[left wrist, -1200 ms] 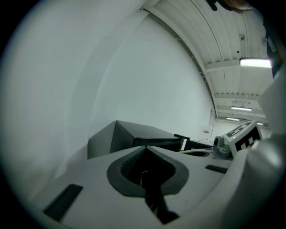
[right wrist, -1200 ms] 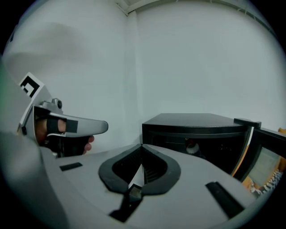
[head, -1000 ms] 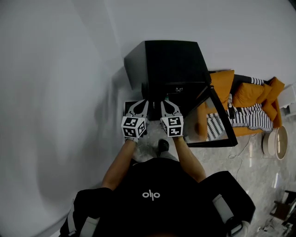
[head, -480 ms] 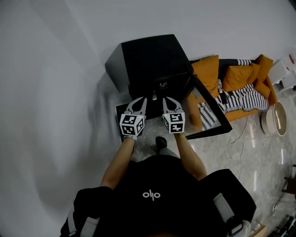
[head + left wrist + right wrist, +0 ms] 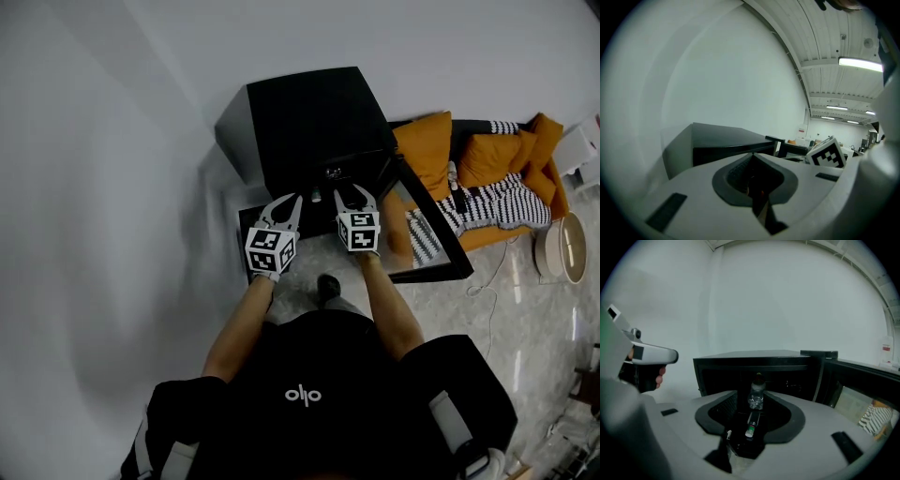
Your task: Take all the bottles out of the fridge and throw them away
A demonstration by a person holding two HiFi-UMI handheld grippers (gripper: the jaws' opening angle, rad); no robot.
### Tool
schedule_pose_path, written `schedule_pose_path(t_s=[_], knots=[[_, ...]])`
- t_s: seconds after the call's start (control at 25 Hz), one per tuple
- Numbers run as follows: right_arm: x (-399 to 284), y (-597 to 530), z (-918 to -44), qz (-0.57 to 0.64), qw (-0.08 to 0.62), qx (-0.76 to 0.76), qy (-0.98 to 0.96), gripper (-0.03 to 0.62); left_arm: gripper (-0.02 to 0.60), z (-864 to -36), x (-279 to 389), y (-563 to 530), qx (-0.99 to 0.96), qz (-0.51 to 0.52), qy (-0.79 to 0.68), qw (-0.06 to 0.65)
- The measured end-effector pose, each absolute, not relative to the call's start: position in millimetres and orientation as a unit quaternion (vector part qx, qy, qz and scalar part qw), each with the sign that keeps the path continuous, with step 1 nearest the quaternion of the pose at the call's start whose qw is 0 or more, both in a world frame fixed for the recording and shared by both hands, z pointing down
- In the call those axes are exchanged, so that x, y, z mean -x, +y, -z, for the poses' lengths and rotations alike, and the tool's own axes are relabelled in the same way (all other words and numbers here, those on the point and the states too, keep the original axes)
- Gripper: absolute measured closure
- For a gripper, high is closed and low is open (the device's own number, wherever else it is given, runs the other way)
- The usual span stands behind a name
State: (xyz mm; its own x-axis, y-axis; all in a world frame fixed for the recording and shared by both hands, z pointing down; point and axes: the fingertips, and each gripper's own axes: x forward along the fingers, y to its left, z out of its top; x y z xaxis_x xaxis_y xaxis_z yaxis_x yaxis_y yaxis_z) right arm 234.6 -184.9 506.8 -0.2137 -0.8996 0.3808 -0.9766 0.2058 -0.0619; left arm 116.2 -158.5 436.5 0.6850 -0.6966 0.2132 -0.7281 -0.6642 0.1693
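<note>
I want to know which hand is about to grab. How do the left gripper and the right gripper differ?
The left gripper's jaws are together; the right gripper's jaws are opening, with nothing pressed between them. The right gripper reaches up to the open fridge, lined up with an upright clear bottle inside; the left gripper hangs further back. Both are empty, point toward the fridge and carry a marker cube.
</note>
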Motion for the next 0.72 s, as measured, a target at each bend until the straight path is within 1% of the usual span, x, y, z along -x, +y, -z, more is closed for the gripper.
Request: schedule_pose_path(t_s=[0.12, 0.24, 0.4, 0.72], knots=[[-233.9, -211.4, -528.2, -0.158, 0.144, -0.605, -0.767, 0.336, 0.581, -440.6, -111.7, -163.4, -0.905, -0.071, -0.402, 0.120], [-231.2, -239.7, -547.4, -0.165, 0.161, -0.597, -0.769, 0.269, 0.581, -445.4, -105.5, -171.3, -0.897, -0.080, -0.416, 0.122], [-228.9, -273.1, -569.3, -0.176, 0.185, -0.589, -0.767, 0.243, 0.581, -449.6, -98.4, -180.3, -0.888, -0.088, -0.434, 0.124], [-221.0, -309.2, -605.4, -0.184, 0.228, -0.589, -0.753, 0.241, 0.581, -458.3, -74.4, -188.4, -0.866, -0.097, -0.472, 0.133]])
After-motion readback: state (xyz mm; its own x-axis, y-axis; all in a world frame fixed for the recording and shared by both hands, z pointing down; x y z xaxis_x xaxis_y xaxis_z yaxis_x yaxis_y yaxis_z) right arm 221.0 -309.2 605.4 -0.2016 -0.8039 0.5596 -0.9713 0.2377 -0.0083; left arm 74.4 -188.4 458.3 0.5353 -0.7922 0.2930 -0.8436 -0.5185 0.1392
